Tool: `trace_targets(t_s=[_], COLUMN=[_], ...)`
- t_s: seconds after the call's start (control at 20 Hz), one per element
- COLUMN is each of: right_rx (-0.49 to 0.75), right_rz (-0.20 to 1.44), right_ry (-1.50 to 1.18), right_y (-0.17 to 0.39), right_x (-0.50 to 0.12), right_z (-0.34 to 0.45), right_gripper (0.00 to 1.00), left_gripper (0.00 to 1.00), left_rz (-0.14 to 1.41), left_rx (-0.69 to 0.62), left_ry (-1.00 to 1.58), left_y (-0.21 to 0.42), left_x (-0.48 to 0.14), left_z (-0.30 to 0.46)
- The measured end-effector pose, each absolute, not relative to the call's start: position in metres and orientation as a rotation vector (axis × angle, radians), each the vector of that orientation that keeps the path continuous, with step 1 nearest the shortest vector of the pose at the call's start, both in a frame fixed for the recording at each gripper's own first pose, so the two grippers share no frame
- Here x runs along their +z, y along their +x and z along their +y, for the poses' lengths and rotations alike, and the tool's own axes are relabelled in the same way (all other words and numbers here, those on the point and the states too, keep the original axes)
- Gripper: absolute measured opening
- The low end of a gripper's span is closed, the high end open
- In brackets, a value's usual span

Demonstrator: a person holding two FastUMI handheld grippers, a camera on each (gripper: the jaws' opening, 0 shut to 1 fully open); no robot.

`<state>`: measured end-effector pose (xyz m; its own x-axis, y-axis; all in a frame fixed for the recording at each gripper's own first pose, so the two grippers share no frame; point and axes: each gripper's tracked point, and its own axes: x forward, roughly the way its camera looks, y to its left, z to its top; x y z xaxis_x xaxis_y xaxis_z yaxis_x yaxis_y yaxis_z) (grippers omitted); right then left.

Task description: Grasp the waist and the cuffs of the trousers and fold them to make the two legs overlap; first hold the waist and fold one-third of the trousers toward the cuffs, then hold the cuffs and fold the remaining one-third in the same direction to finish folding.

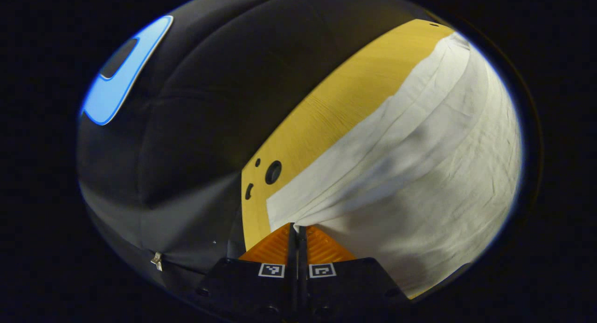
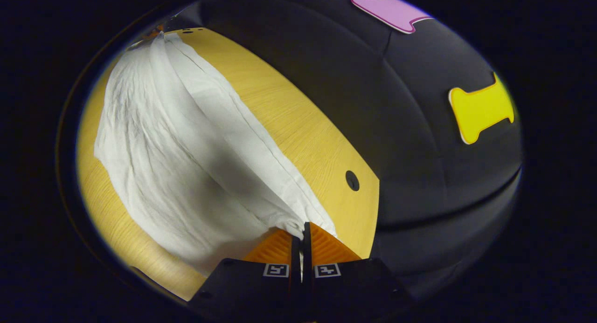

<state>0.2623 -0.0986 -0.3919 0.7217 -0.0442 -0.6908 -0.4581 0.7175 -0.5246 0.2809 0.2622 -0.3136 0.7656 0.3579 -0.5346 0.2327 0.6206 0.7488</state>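
One trousers point(image 1: 419, 141) — two claws point(image 1: 296, 232)

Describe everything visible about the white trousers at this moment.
The trousers are white, thin, creased woven-looking cloth, spread along the wooden table. Long seam lines and folds run their length. Both ends near the cameras are pinched and lifted: the left gripper is shut on one corner, the right gripper on another, pulling the cloth into taut ridges. The rest lies on the tabletop.
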Motion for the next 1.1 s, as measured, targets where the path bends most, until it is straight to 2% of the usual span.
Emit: trace_targets(t_s=[0.1, 0.2, 0.25, 0.3, 0.35, 0.4, 0.5, 0.6, 0.65, 0.75, 0.85, 1.05, 1.1], right_rx=[0.264, 0.258, 0.259, 0.259, 0.244, 0.213, 0.201, 0.207, 0.214, 0.230, 0.238, 0.256, 0.260], right_rz=[0.767, 0.725, 0.709, 0.702, 0.706, 0.703, 0.711, 0.721, 0.726, 0.731, 0.735, 0.738, 0.734], right_ry=[-0.797, -0.900, -0.935, -0.944, -0.929, -0.902, -0.798, -0.797, -0.814, -0.824, -0.806, -0.772, -0.776], right_y=[0.260, 0.264, 0.265, 0.263, 0.264, 0.267, 0.263, 0.262, 0.260, 0.257, 0.257, 0.259, 0.260], right_x=[-0.401, -0.393, -0.392, -0.390, -0.389, -0.383, -0.385, -0.386, -0.386, -0.387, -0.389, -0.388, -0.388], right_z=[-0.101, -0.103, -0.105, -0.105, -0.108, -0.111, -0.107, -0.106, -0.106, -0.106, -0.108, -0.107, -0.107], right_gripper=[0.07, 0.13, 0.28, 0.31, 0.43, 0.49, 0.65, 0.69, 0.63, 0.70, 0.66, 0.66, 0.70], left_gripper=[0.05, 0.07, 0.08, 0.16, 0.30, 0.43, 0.58, 0.70, 0.70, 0.70, 0.70, 0.69, 0.69], left_rz=[0.770, 0.775, 0.756, 0.745, 0.735, 0.729, 0.714, 0.712, 0.710, 0.712, 0.714, 0.720, 0.722], left_rx=[0.055, 0.072, 0.084, 0.107, 0.113, 0.117, 0.131, 0.133, 0.134, 0.135, 0.132, 0.097, 0.088], left_ry=[0.912, 0.954, 0.984, 1.011, 1.020, 1.014, 1.007, 0.987, 0.981, 0.962, 0.934, 0.933, 0.940], left_y=[0.281, 0.280, 0.279, 0.277, 0.276, 0.275, 0.276, 0.275, 0.273, 0.270, 0.269, 0.272, 0.272], left_x=[-0.332, -0.332, -0.330, -0.325, -0.320, -0.317, -0.315, -0.316, -0.316, -0.319, -0.320, -0.319, -0.319], left_z=[0.264, 0.266, 0.266, 0.267, 0.265, 0.265, 0.272, 0.274, 0.276, 0.279, 0.281, 0.277, 0.276])
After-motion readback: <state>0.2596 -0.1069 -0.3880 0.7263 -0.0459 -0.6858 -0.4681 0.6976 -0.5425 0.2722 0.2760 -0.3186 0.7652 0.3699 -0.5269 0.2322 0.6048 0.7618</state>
